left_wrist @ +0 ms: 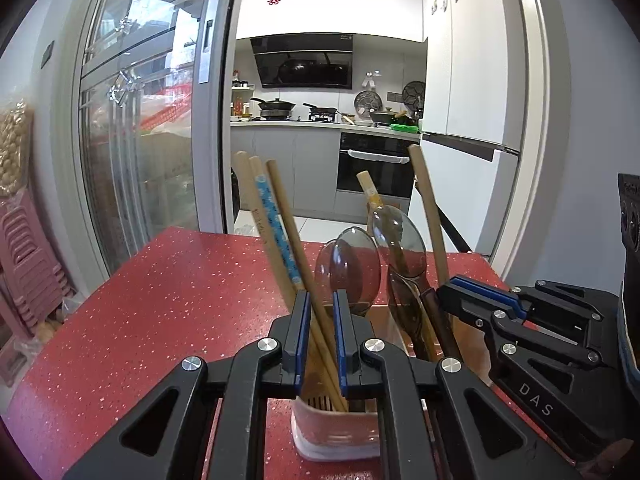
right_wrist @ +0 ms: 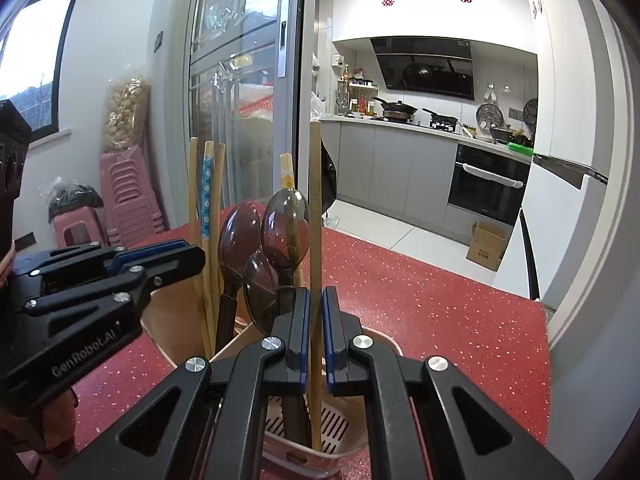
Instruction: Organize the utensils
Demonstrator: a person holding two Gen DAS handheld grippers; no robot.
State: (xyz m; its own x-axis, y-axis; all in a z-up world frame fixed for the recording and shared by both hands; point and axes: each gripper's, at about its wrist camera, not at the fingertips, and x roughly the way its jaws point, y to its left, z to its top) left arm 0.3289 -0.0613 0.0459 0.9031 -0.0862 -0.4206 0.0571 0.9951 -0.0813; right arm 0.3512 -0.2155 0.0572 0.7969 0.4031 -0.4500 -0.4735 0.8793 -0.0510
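A pink utensil holder (left_wrist: 336, 432) stands on the red speckled table (left_wrist: 160, 300); it also shows in the right wrist view (right_wrist: 336, 440). It holds several wooden chopsticks (left_wrist: 276, 232) and three dark translucent spoons (left_wrist: 352, 268). My left gripper (left_wrist: 320, 336) has its jaws a little apart around a chopstick (left_wrist: 320, 332) that passes between them without a clear pinch. My right gripper (right_wrist: 315, 336) is shut on one upright chopstick (right_wrist: 315, 208) whose lower end stands inside the holder. The spoons (right_wrist: 285, 228) stand just left of it.
The table's far edge (left_wrist: 360, 242) borders a kitchen floor. A glass sliding door (left_wrist: 140, 120) stands at left. Stacked pink stools (right_wrist: 124, 204) and a cardboard box (right_wrist: 488, 244) sit on the floor. A white fridge (left_wrist: 472, 80) is at right.
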